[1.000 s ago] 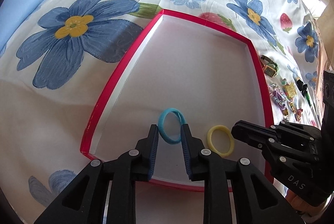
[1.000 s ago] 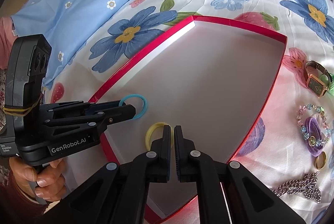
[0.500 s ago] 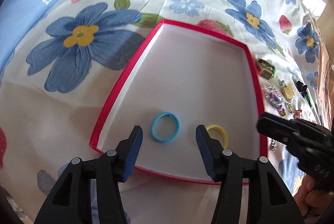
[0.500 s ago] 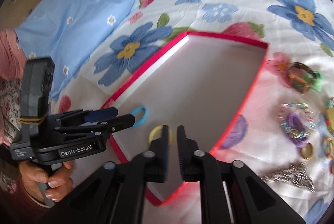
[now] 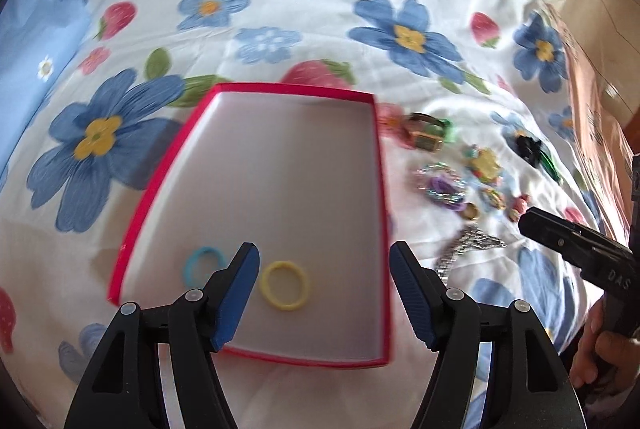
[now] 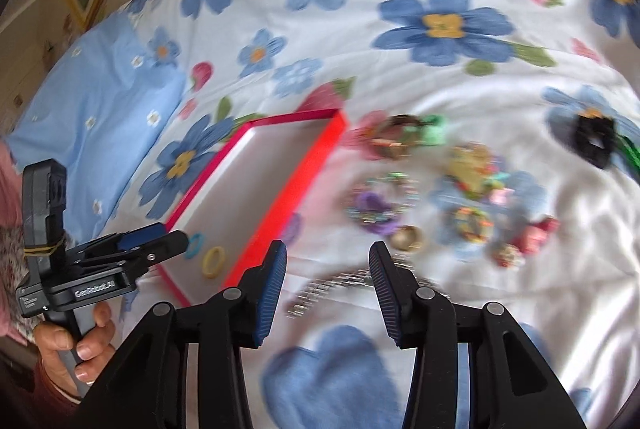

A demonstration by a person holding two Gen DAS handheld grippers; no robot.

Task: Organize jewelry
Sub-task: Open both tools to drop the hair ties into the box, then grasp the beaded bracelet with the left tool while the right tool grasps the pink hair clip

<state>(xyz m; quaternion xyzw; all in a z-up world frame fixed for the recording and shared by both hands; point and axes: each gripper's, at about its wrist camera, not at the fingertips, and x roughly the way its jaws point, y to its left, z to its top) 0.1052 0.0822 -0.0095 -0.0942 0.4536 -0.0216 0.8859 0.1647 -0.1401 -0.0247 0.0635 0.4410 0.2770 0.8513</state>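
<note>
A red-rimmed box [image 5: 144,197] with a white floor lies on the flowered bedsheet; it also shows in the right wrist view [image 6: 292,181]. A blue ring [image 5: 202,266] and a yellow ring [image 5: 284,285] lie inside near its front edge. My left gripper [image 5: 324,289] is open and empty above the box's near end. My right gripper [image 6: 328,289] is open and empty over a silver chain [image 6: 340,285] to the right of the box. More jewelry lies right of the box: a watch [image 5: 426,133], a beaded bracelet with a purple ring [image 6: 376,209], a gold ring [image 6: 406,237].
A black scrunchie [image 6: 592,141] and colourful clips [image 6: 476,173] lie further right on the sheet. A light blue pillow [image 6: 92,117] sits to the left. A wooden bed edge [image 5: 592,117] runs along the right.
Both grippers opened, let go of the blue and yellow rings in the box, and pulled back. The right gripper swung right, over the loose jewelry.
</note>
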